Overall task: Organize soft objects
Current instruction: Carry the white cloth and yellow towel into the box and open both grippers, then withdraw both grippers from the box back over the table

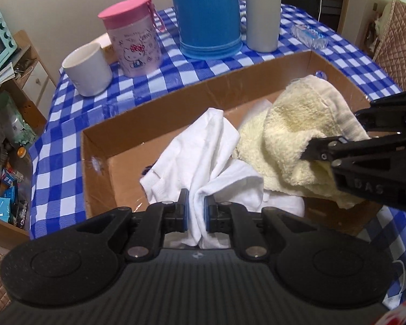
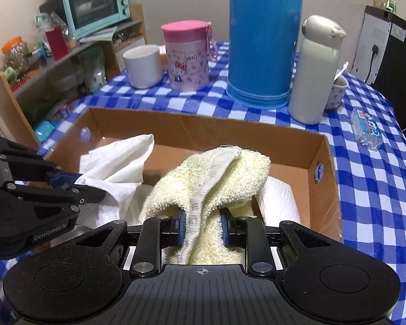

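A table under a blue-and-white checked tablecloth [image 1: 159,86] carries an open brown cardboard box [image 1: 176,100] near its front edge. Along the far edge of the table, behind the box, stand a plain white ceramic mug [image 1: 88,69], a pink-lidded translucent plastic cup with a cartoon cat print [image 1: 134,39], a tall blue plastic thermos jug [image 1: 208,16] and a pale grey insulated bottle [image 1: 262,13]. A small clear plastic packet [image 1: 310,36] lies towards the far right corner.

Over the left half of the box, the left gripper [image 1: 196,214] is pinched tight on a crumpled white cotton cloth [image 1: 208,149], its blue pads pressing a narrow fold; the rest of the cloth bunches forward above the box floor. Just beside it on the right, touching it, hangs a pale yellow terry towel [image 2: 216,178], clamped by the right gripper [image 2: 203,227] with its jaws narrowly apart around a thick fold and a whitish hem. The towel sits over the right half of the box. A white paper sheet [image 2: 278,200] lies on the box floor by the right wall.
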Demonstrator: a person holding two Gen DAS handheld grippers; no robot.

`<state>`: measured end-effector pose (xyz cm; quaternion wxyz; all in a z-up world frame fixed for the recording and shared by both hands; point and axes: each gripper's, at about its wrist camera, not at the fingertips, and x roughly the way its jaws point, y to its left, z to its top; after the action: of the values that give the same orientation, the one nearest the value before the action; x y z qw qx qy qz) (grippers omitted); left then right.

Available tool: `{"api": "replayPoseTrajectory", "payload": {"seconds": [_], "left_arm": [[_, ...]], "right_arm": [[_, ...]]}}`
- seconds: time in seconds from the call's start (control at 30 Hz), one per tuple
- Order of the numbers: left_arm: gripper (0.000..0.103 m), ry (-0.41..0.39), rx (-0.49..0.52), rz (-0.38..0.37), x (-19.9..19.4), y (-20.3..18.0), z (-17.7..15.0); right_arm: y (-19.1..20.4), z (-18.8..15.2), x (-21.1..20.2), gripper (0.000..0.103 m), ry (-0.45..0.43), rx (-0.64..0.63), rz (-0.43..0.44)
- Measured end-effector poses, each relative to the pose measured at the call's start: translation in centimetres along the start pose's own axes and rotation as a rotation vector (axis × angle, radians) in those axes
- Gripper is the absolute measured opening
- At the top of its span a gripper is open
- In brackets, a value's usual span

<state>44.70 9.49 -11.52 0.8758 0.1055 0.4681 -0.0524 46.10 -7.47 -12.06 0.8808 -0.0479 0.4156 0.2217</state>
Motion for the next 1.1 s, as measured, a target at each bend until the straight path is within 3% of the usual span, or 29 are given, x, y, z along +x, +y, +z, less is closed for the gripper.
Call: {"api": "replayPoseTrajectory", "payload": {"seconds": [0.23, 0.33, 0.37, 0.43, 0.5, 0.63, 1.1], "left_arm": [[0.013, 0.037, -0.004, 0.001, 1.8, -0.3, 0.3], [0.017, 0.032, -0.025, -0.002, 1.5, 0.0, 0.4], [0.02, 0.026, -0.033, -0.004, 1.3, 0.1, 0.4], [0.04, 0.017, -0.053, -0.011, 0.7, 0.4, 0.3], [0.044, 0.004, -0.058, -0.016, 0.0, 0.4, 0.3], [0.053, -0.018, -0.047, -0.009, -1.5, 0.2, 0.0], [0.056, -0.096, -0.121, -0.007, -7.7, 0.5, -0.9]], "right_arm": [[-0.3, -1.0, 1.5, 0.029, 0.022, 0.014, -0.028], [-0.4, -1.1, 0.8, 0.045, -0.006, 0.007, -0.015], [-0.3, -1.0, 0.4, 0.055, -0.015, 0.002, -0.014], [-0.4, -0.8, -0.5, 0.065, -0.035, 0.001, -0.002], [-0.5, -0.6, -1.6, 0.071, -0.058, 0.0, 0.009], [-0.5, -0.4, -3.4, 0.075, -0.081, -0.002, -0.005], [0.5, -0.8, -9.1, 0.076, -0.135, 0.05, 0.006]]}}
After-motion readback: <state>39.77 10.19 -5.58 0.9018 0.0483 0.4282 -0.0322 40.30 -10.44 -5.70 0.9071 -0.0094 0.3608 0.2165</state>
